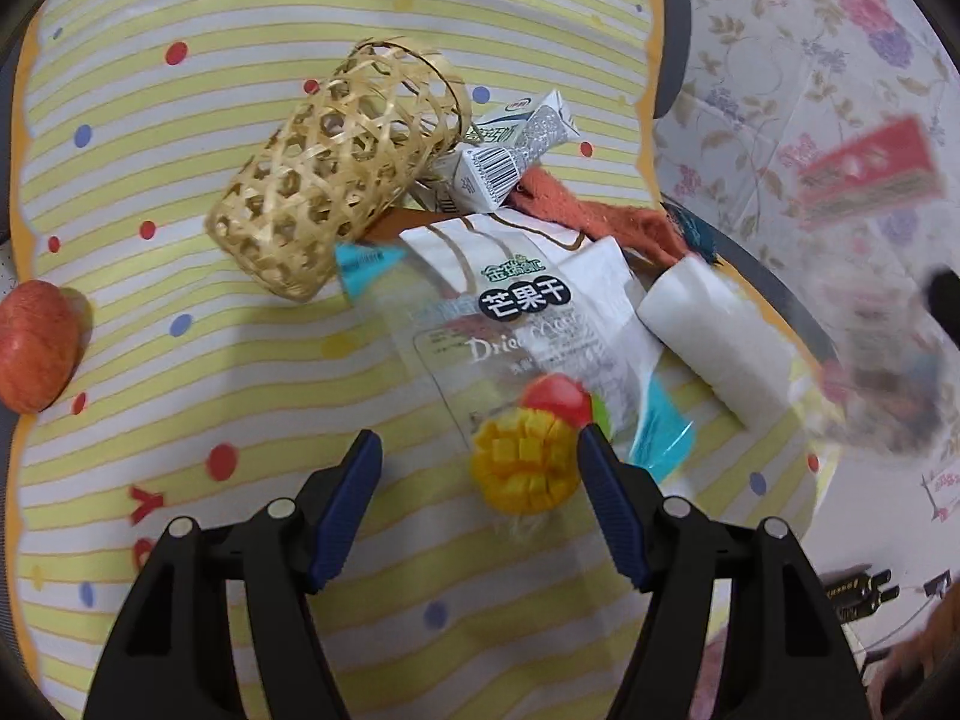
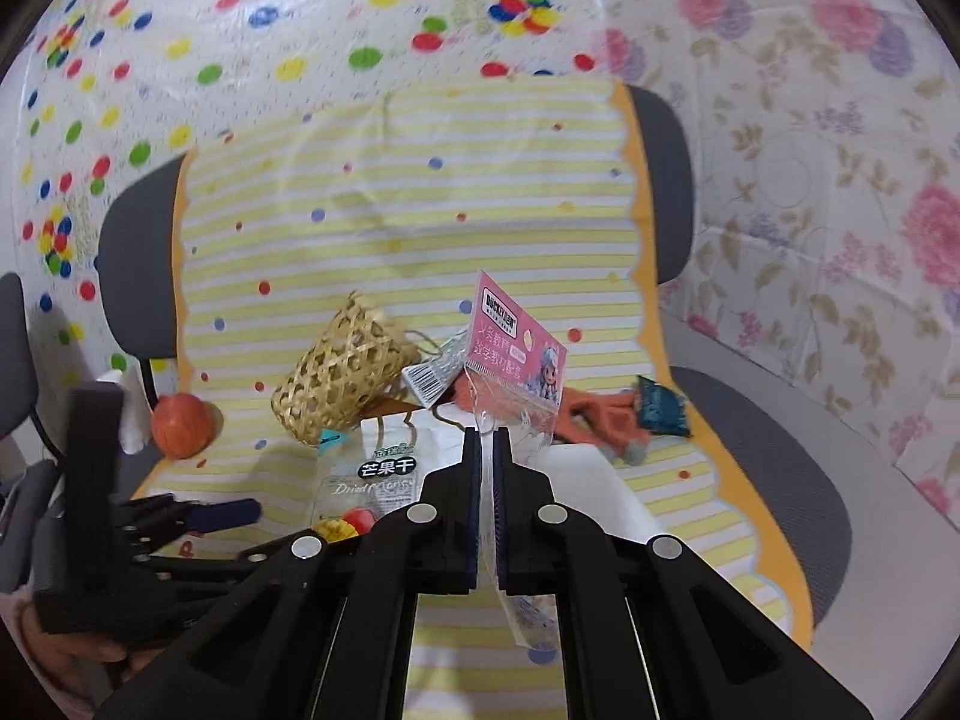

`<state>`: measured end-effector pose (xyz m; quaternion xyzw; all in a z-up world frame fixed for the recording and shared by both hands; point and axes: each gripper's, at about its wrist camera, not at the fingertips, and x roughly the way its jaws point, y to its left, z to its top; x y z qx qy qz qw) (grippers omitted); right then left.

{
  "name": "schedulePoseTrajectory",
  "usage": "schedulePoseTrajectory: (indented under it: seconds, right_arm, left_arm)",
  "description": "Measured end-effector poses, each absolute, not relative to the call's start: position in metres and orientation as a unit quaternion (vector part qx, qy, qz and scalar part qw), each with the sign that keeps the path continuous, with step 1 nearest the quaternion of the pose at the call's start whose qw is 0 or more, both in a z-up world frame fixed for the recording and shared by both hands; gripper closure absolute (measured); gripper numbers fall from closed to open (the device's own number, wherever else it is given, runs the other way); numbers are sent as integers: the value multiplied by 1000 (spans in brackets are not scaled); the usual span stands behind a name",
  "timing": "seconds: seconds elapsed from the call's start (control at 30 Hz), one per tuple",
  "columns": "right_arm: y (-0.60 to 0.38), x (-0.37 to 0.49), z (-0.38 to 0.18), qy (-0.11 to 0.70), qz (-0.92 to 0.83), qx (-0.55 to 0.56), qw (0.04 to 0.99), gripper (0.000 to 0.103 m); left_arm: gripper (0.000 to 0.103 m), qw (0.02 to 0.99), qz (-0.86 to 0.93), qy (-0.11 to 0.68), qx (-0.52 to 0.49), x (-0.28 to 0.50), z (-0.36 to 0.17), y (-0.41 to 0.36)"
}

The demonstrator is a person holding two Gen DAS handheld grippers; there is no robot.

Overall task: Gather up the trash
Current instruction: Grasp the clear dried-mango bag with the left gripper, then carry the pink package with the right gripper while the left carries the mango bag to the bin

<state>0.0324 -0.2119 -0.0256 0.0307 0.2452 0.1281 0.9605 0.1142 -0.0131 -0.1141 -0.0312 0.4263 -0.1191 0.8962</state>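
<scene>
My right gripper is clamped down on a clear plastic packet with pink header card, jaws nearly touching w/ only the film between them; card sticks up just past the fingertips, rest of the film trails down between the fingers. My left gripper is spread wide, nothing between the fingers, hovering over the striped cloth on the chair seat.

Landmark = dried mango bag:
- bag lies flat on cloth; its mango-picture end is between my left fingers, closer to the right-hand pad, which overlaps the bag edge. Contact w/ bag: can't tell.
- woven bamboo basket lies on its side just beyond-left of the bag, touching its top corner.
- milk carton beyond the bag, up against basket mouth.
- orange towel beyond-right of bag, partly under it.
- white roll just right of bag, touching its edge.
- apple well left of bag, at cloth edge.
- dark blue wrapper far right of bag, beside the towel.

In the right wrist view my left gripper sits left of the bag.
</scene>
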Motion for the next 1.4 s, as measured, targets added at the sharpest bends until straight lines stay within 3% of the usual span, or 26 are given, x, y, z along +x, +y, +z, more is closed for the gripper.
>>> schedulePoseTrajectory:
  seconds: [0.17, 0.33, 0.4, 0.5, 0.67, 0.83, 1.13, 1.4]
  right_arm:
    - [-222, 19, -18, 237, 135, 42, 961, 98]
    - [-230, 18, -22, 246, 134, 67, 958, 98]
    - [-228, 20, -23, 251, 134, 72, 956, 98]
    - [-232, 16, -23, 252, 134, 76, 955, 98]
    - [-240, 14, -25, 255, 135, 91, 953, 98]
    - [-230, 8, -24, 257, 131, 84, 954, 98]
    - [-270, -38, -35, 254, 123, 95, 955, 98]
    - [-307, -99, -55, 267, 17, 108, 957, 98]
  left_arm:
    - [35, 903, -124, 409, -29, 125, -116, -25]
    - [68, 907, -129, 398, -45, 131, -107, -28]
    - [87, 911, -134, 388, -46, 127, -99, -27]
    - [94, 921, -139, 361, -40, 116, -80, -24]
    - [95, 943, -135, 304, -5, 82, -40, -24]
    - [95, 943, -152, 295, 9, 59, -25, -31]
    - [95, 928, -230, 290, 42, 25, -35, -77]
    - [95, 895, -329, 291, 78, -18, -62, -142]
